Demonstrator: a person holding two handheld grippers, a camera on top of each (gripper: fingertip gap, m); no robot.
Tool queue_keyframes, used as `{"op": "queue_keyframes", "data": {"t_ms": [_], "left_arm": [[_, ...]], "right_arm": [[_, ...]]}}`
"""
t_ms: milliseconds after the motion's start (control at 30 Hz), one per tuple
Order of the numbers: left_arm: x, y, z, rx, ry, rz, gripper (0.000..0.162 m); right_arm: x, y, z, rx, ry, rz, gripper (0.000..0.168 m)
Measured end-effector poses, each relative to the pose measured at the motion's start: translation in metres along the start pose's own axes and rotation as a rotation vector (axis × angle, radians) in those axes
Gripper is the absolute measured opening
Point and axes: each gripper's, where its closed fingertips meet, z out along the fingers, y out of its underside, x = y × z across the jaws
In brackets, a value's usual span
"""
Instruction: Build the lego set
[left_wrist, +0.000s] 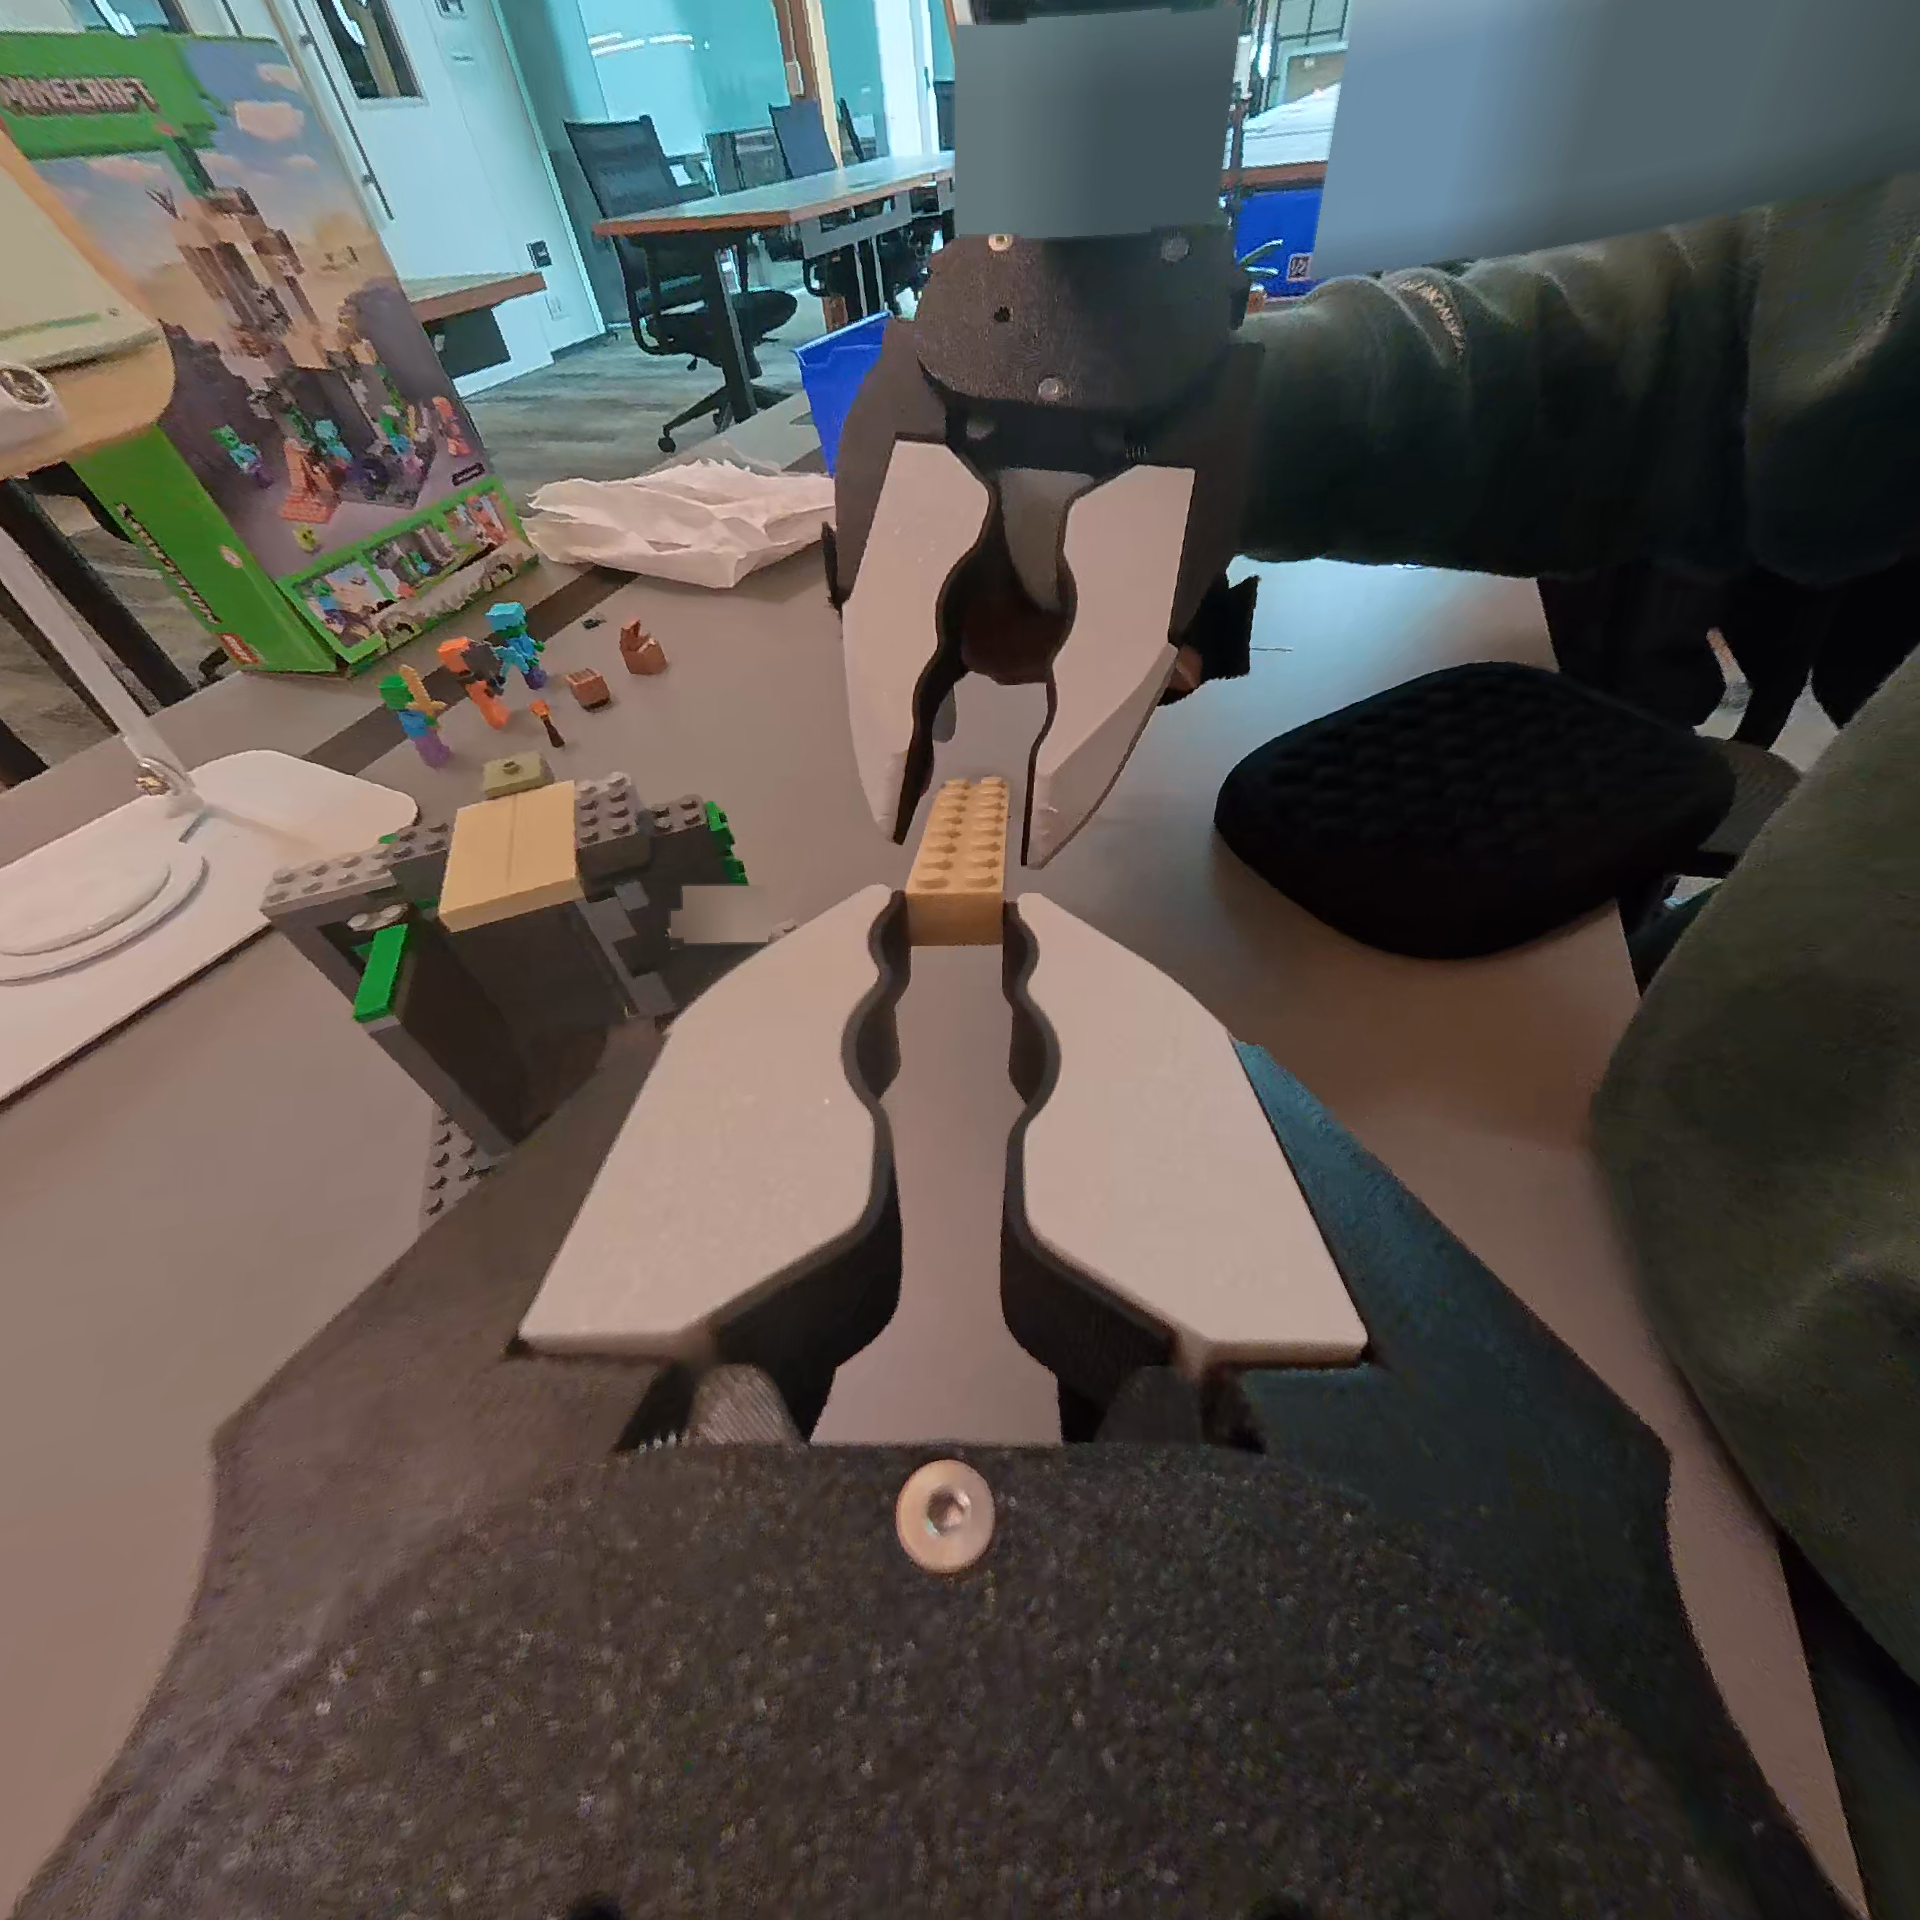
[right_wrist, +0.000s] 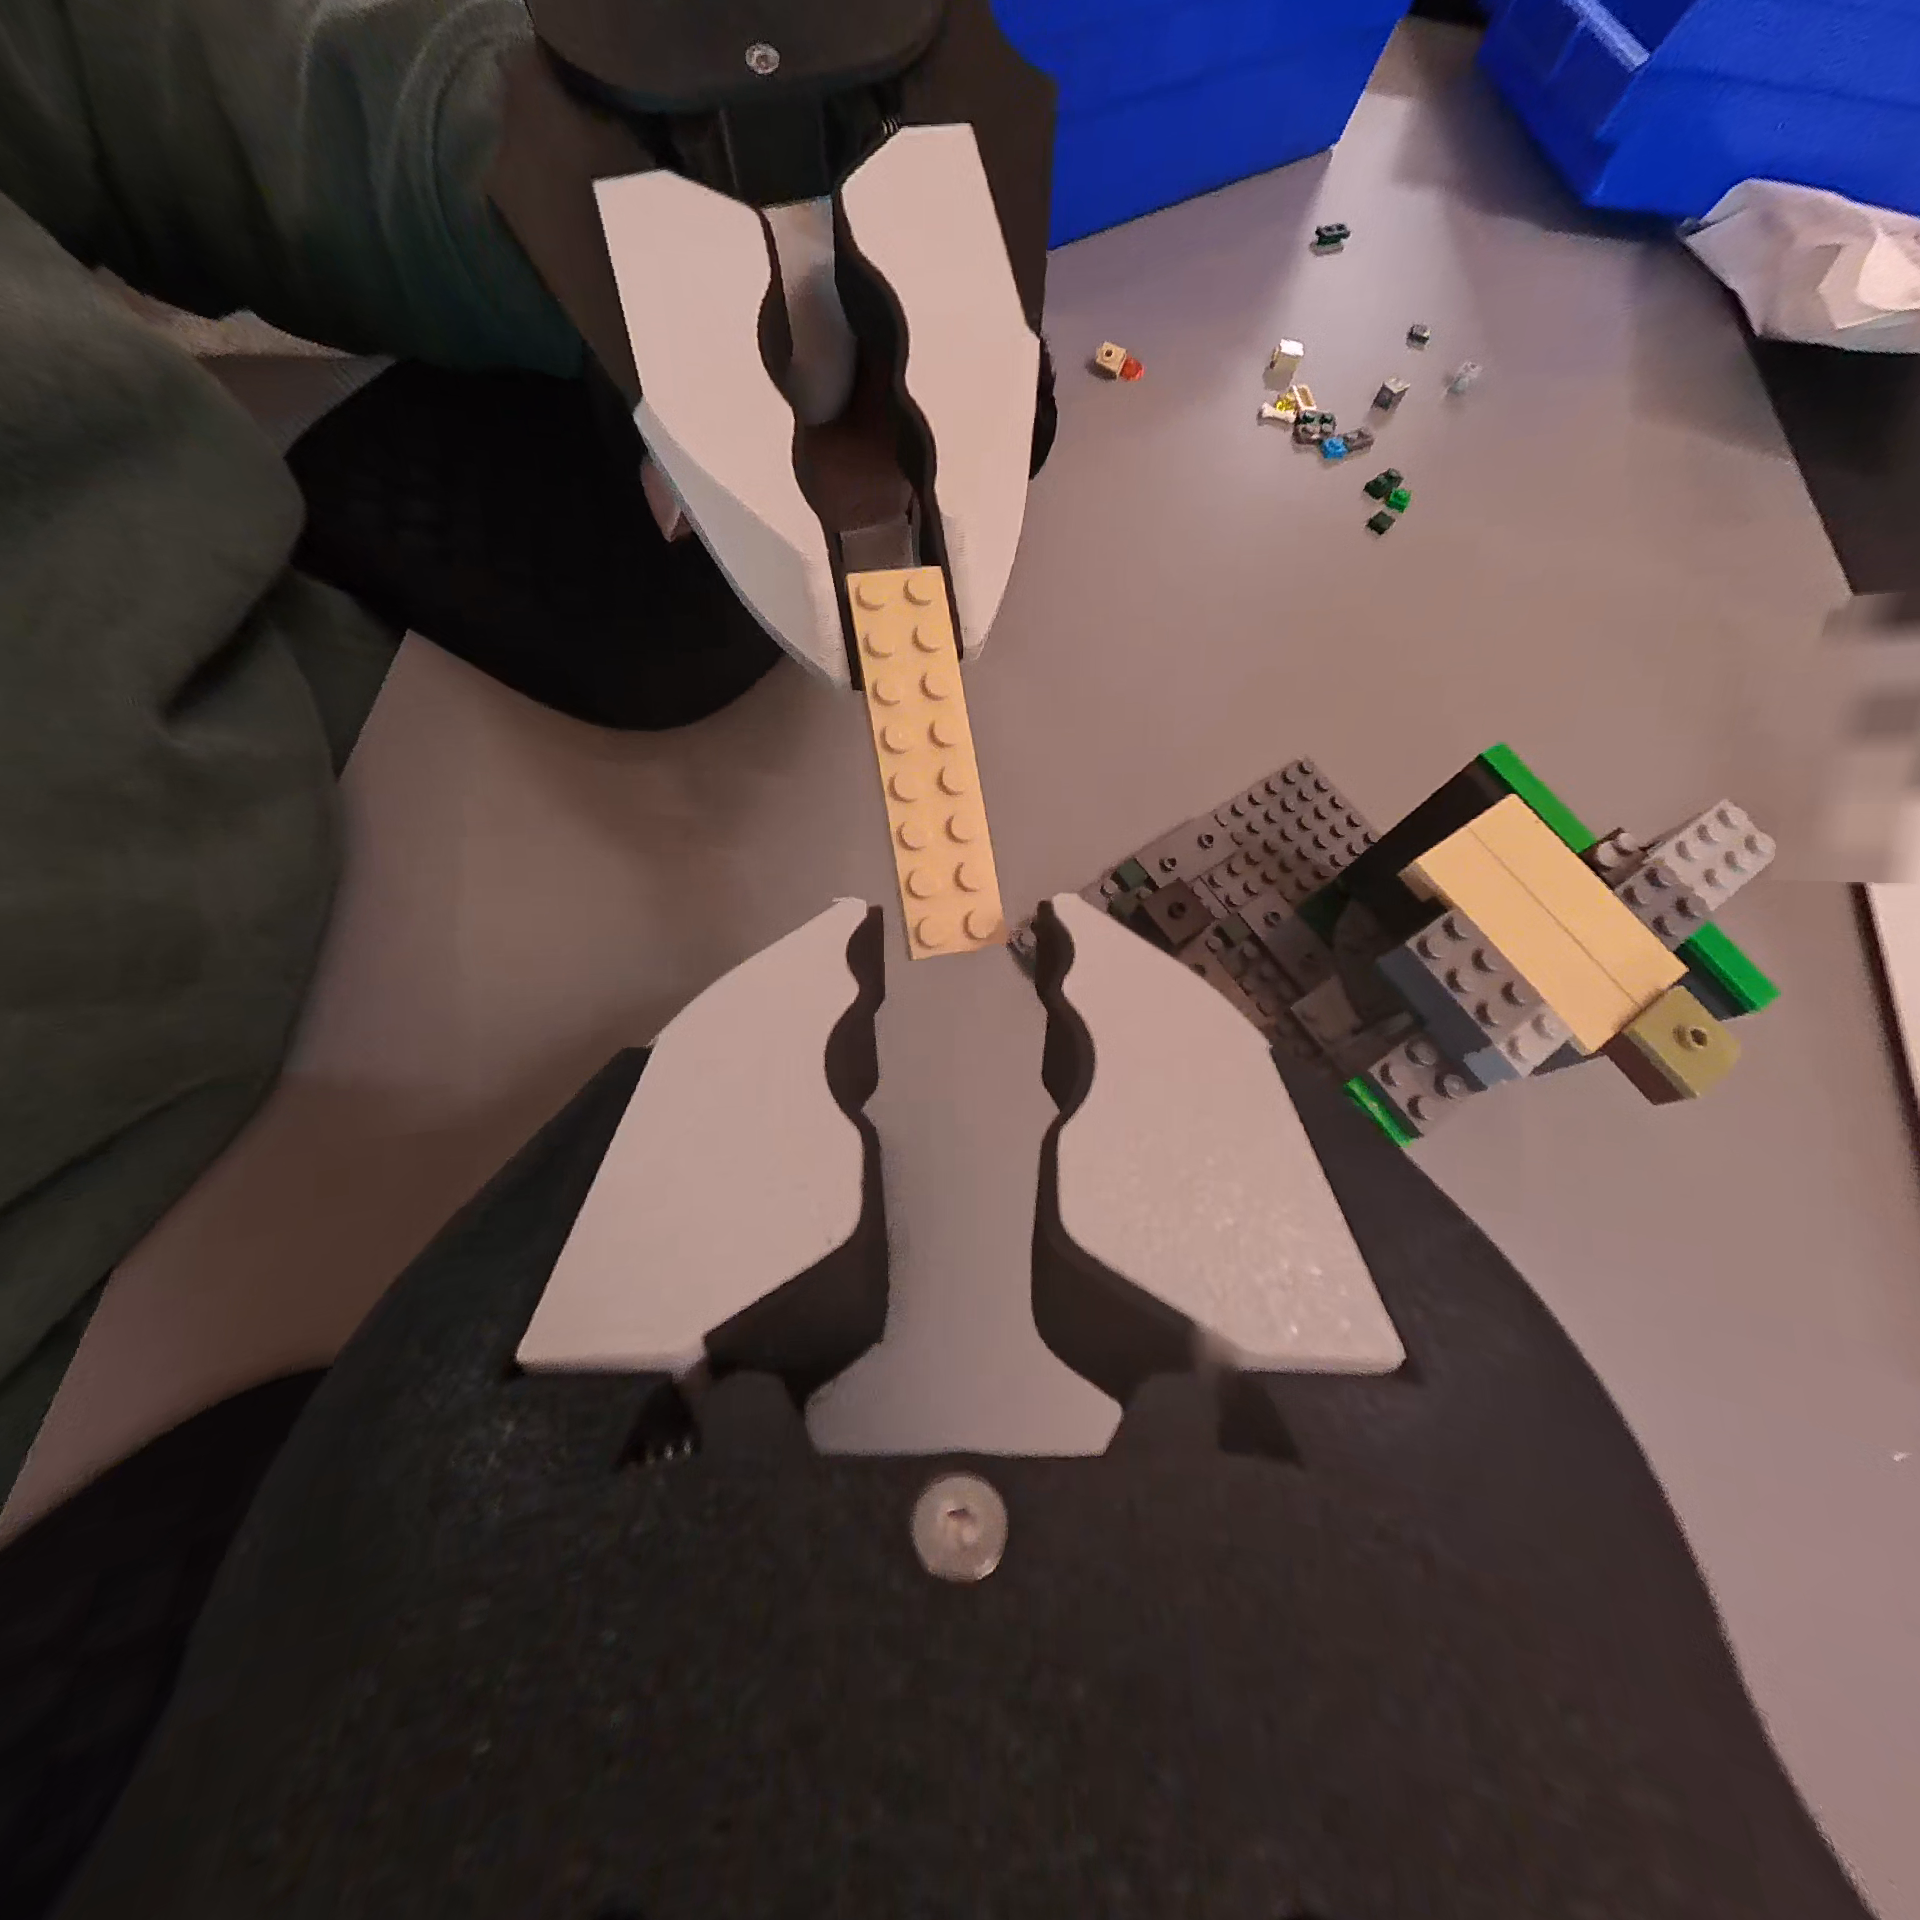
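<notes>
A long tan studded plate (left_wrist: 961, 852) is held level above the grey table. My left gripper (left_wrist: 954, 914) is shut on its near end. In the right wrist view the same left gripper (right_wrist: 899, 644) clamps the far end of the plate (right_wrist: 930, 769). My right gripper (right_wrist: 956, 914) is open, its fingertips straddling the plate's free end with a small gap on each side. It faces me in the left wrist view (left_wrist: 966, 842). A partly built grey, green and tan model (left_wrist: 509, 914) stands on the table to the left, and shows at the right in the right wrist view (right_wrist: 1455, 935).
Minifigures (left_wrist: 468, 686) and the set's box (left_wrist: 260, 416) stand at the far left. Small loose pieces (right_wrist: 1330, 416) lie near blue bins (right_wrist: 1195, 104). A black cushion (left_wrist: 1475, 800), white paper bags (left_wrist: 686, 514), a white lamp base (left_wrist: 208, 831) and a person's green sleeves (left_wrist: 1558, 416) are close by. Some 4 cm of space lies between my two pairs of fingers.
</notes>
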Motion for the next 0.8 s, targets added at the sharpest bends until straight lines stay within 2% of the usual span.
{"op": "queue_keyframes", "data": {"t_ms": [133,367,500,667,800], "left_arm": [[0.002,-0.003,0.002,0.019,0.019,-0.018,0.017],[0.004,0.003,0.004,-0.014,0.05,-0.054,0.018],[-0.008,0.008,0.005,-0.051,0.01,-0.063,0.026],[-0.065,0.02,-0.006,-0.106,-0.179,-0.086,0.027],[-0.116,0.047,-0.007,-0.202,-0.292,-0.123,0.033]], "right_arm": [[-0.004,-0.006,-0.002,0.028,-0.008,-0.017,0.019],[-0.009,-0.002,-0.003,-0.032,0.011,0.01,0.018],[0.0,-0.001,-0.007,-0.022,0.082,0.086,0.017],[0.024,0.005,-0.023,0.002,0.221,0.19,0.017],[0.031,0.014,-0.027,0.015,0.273,0.264,0.017]]}}
